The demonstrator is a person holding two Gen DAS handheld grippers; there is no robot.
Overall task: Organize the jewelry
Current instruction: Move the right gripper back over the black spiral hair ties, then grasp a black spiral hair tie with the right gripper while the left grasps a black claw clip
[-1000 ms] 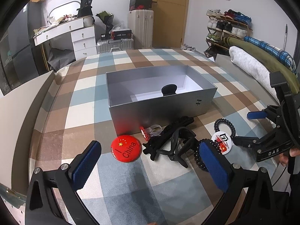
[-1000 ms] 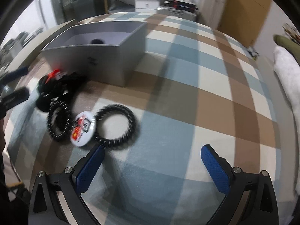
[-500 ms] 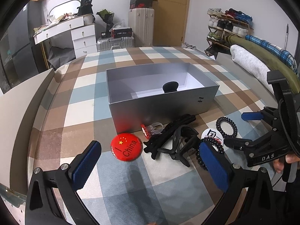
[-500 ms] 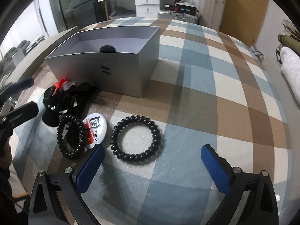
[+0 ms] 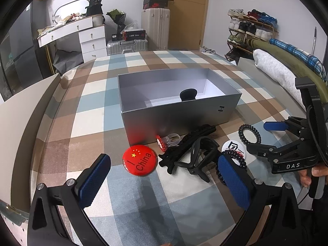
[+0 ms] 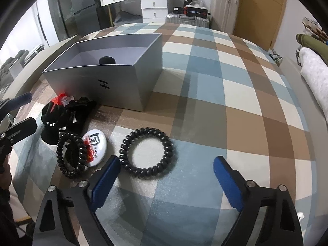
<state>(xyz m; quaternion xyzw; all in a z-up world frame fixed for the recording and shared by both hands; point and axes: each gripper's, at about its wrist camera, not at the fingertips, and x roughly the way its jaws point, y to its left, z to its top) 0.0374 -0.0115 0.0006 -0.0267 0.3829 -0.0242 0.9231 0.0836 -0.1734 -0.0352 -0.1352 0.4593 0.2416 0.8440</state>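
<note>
On a checked bedspread stands an open grey box with a black round piece inside. In front of it lie a red "I China" badge, a clear ring with a red stone, black claw clips, a white badge and two black spiral hair ties. My right gripper is closing; the near part of one hair tie lies between its fingertips, and the pads do not press on it. My left gripper hovers open and empty near the clips.
The other spiral tie lies against the white badge. Rolled blankets run along the right side. A white dresser, suitcases and a shoe rack stand beyond the bed.
My right gripper has come in over the loose spiral tie and its jaws have narrowed slightly. The left gripper has stayed put.
</note>
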